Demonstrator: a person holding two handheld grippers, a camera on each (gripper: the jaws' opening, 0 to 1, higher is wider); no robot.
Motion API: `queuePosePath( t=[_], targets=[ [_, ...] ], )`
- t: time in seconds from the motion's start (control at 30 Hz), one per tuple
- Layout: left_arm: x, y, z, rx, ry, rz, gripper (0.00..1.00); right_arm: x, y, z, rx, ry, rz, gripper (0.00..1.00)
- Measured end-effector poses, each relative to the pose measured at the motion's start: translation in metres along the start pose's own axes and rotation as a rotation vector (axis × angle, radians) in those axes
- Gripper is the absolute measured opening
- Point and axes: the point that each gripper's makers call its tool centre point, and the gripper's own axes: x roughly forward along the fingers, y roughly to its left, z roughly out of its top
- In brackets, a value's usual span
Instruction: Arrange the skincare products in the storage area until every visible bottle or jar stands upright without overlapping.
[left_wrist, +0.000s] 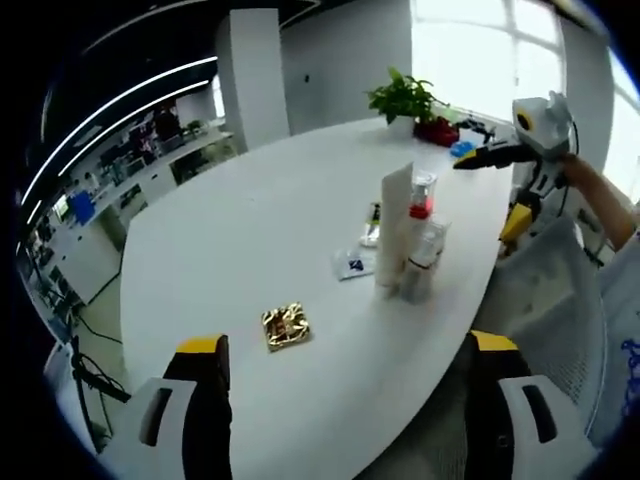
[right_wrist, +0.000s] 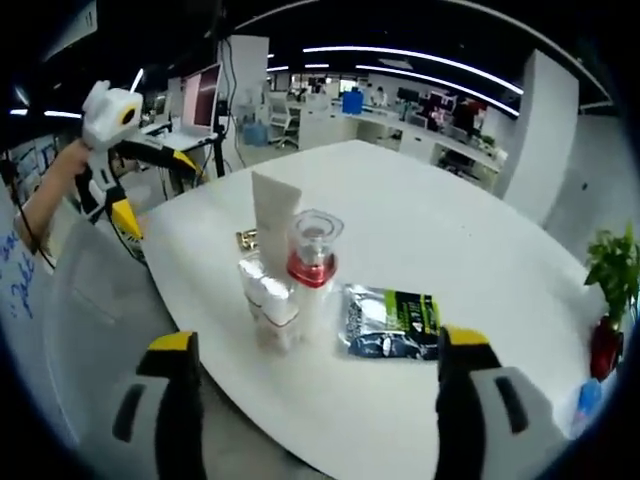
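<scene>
My white table (right_wrist: 470, 260) carries a white tube (right_wrist: 274, 215), a red-collared bottle (right_wrist: 312, 262) and a clear jar (right_wrist: 268, 300), clustered upright. Beside them lies a sachet (right_wrist: 390, 322). A gold packet (left_wrist: 286, 326) lies apart, a potted plant (left_wrist: 403, 100) at the far edge.

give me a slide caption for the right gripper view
Open right tongs face a white tube, red-collared bottle and clear bottle standing together beside a flat sachet.

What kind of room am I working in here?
Most likely an open-plan office. The products stand on a large white meeting table, rows of desks with monitors fill the background under long strip ceiling lights, and a potted plant sits at the table's far end.
</scene>
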Motion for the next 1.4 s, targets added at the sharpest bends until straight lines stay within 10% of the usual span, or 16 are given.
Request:
queuePosePath(
  t=[0.7, 1.4],
  targets=[
    [0.0, -0.002, -0.002, -0.013, -0.001, -0.012, 0.97, 0.008, -0.009, -0.005, 0.036, -0.006, -0.009, 1.0],
    [-0.003, -0.004, -0.007, -0.017, 0.002, -0.02, 0.97, 0.037, -0.029, -0.033, -0.11, 0.107, -0.04, 0.89]
  ],
)
